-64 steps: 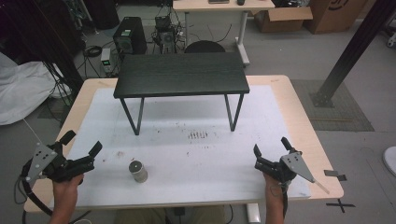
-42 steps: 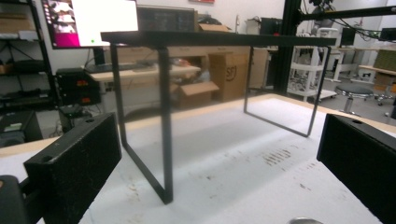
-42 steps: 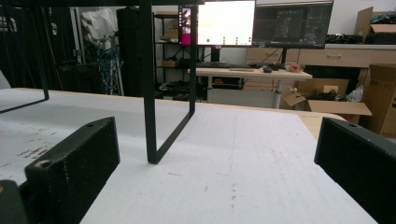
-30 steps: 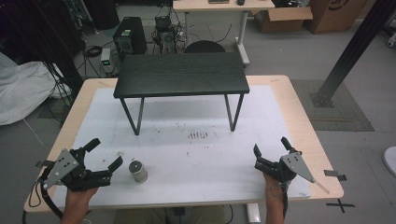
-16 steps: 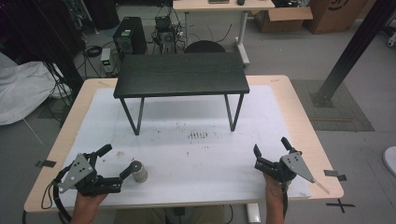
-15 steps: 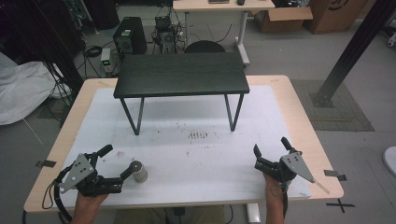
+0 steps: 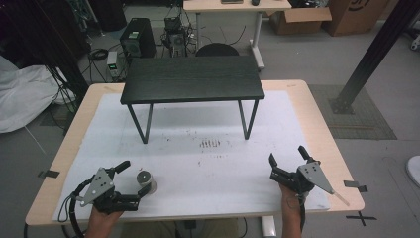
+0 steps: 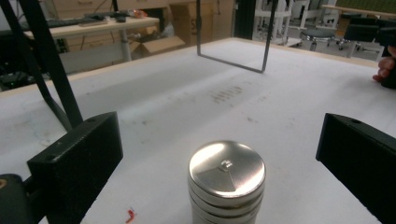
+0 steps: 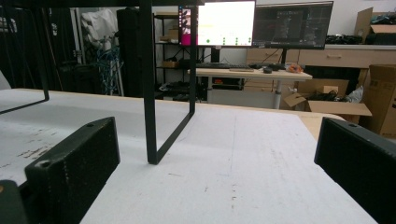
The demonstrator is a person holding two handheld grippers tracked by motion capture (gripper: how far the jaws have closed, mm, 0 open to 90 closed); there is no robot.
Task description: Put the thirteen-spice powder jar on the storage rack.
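Little is being shown as done: the metal canister [image 8: 227,179] is being straddled, ungripped, by the wide-spread left gripper [image 7: 132,182], while the right gripper [image 7: 286,164] is being held wide and empty.

The left hand-held gripper [image 7: 130,182] lies low at the near left, its jaws spread wide and pointing right. The right hand-held gripper [image 7: 287,165] sits at the near right, jaws likewise wide apart, aimed toward the far left.
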